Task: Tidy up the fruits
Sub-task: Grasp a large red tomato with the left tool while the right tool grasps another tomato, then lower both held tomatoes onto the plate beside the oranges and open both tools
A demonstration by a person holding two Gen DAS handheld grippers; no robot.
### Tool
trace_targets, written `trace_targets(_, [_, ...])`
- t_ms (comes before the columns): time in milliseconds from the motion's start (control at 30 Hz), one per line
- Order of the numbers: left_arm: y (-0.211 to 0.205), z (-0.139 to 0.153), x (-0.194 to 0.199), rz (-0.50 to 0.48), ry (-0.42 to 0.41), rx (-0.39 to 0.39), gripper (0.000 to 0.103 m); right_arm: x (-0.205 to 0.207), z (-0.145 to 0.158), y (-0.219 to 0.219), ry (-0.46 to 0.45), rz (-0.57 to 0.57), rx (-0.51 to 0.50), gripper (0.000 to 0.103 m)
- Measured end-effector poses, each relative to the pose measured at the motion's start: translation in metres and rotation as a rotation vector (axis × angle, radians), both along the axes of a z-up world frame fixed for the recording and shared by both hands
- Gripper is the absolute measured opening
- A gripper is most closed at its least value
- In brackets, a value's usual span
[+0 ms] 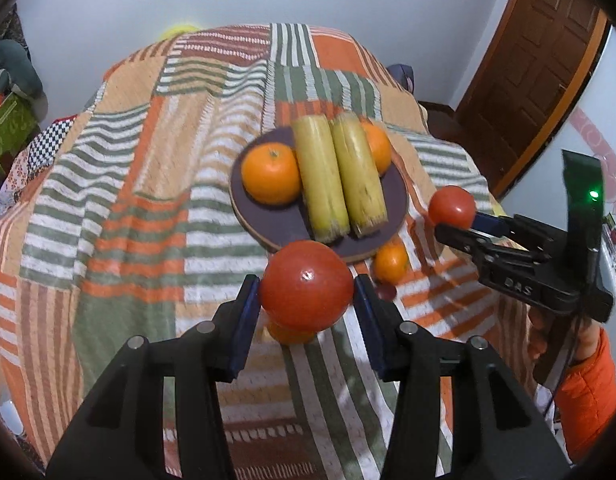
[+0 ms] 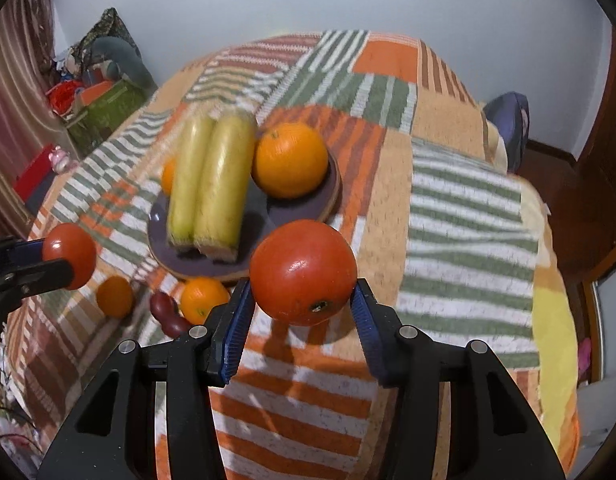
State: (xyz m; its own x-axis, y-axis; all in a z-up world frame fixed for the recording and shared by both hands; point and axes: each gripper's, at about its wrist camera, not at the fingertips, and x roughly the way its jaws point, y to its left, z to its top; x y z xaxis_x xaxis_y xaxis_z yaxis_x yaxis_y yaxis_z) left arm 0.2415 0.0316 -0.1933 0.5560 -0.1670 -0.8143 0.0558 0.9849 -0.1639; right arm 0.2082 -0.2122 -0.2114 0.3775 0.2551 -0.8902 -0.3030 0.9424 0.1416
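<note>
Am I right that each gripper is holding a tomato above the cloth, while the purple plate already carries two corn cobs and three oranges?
Nearly: the plate carries two oranges, not three, one on each side of the corn cobs, as the left wrist view shows. The other small oranges lie on the cloth. The rest holds: the left gripper and right gripper each hold a tomato.

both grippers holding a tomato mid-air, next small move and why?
Probably carry the left gripper and its tomato forward and lower it onto the bare front of the plate. That patch is open, while two corn cobs and oranges fill the rest. The right gripper grips its own tomato.
</note>
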Motion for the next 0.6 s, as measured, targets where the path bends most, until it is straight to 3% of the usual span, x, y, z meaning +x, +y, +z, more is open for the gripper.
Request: trace_targets(600, [0.009,-0.016,0.057,-0.01,0.009,0.035,0.047,0.031,-0.014,0.026,-0.025,0.015,-0.005,0.046])
